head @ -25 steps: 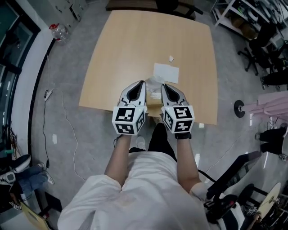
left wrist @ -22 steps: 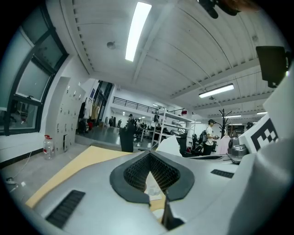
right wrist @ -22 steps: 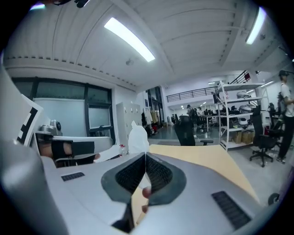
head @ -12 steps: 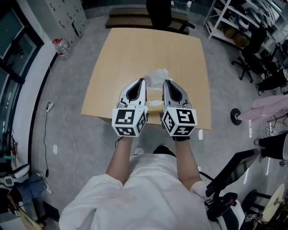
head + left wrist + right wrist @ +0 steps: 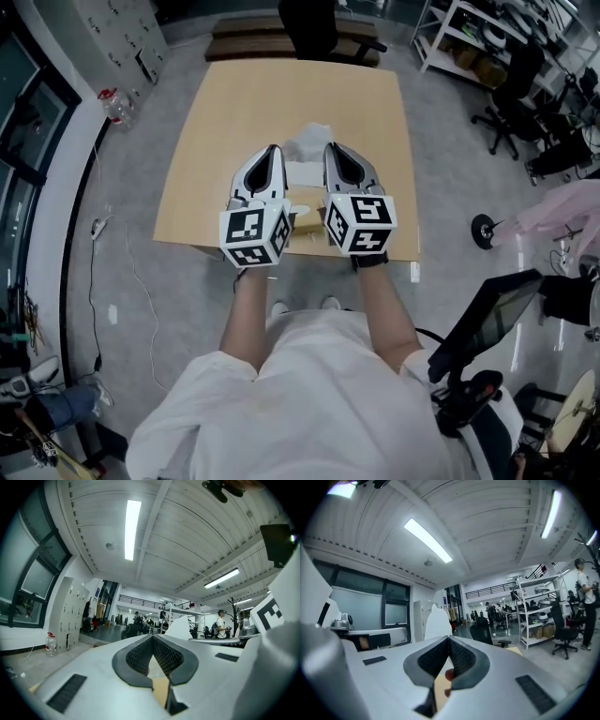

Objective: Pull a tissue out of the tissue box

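Nearest you, at the near edge of the tabletop [image 5: 206, 141], the tan tissue box [image 5: 302, 230] lies between and below your two grippers. Their marker cubes hide most of it.

Just beyond the box, the tissue [image 5: 306, 141] is a crumpled white tuft held aloft between the two jaw tips. It touches the right tip and stands slightly apart from the left. Whether its lower end has cleared the box slot cannot be seen.

Handling (judged): the tissue is almost weightless, limp and quick to tear. It probably clings to the next sheet in the slot. Take hold of the gathered crest, where the plies double up, not a single thin corner. The box is light too and may ride up with a sharp tug, so a steady draw suits it better.

On the right gripper [image 5: 329, 148] the jaws are pressed together at the tip. In the right gripper view the tissue rises as a white peak directly against that tip, so the jaws are judged to be pinching its edge.

On the left gripper [image 5: 274, 149] the jaws are likewise pressed together. Nothing shows between the pads, and only a tan surface appears through the gap behind the tip.

Farther along the tabletop, a flat white sheet [image 5: 305, 175] lies loose, visible between the two grippers.
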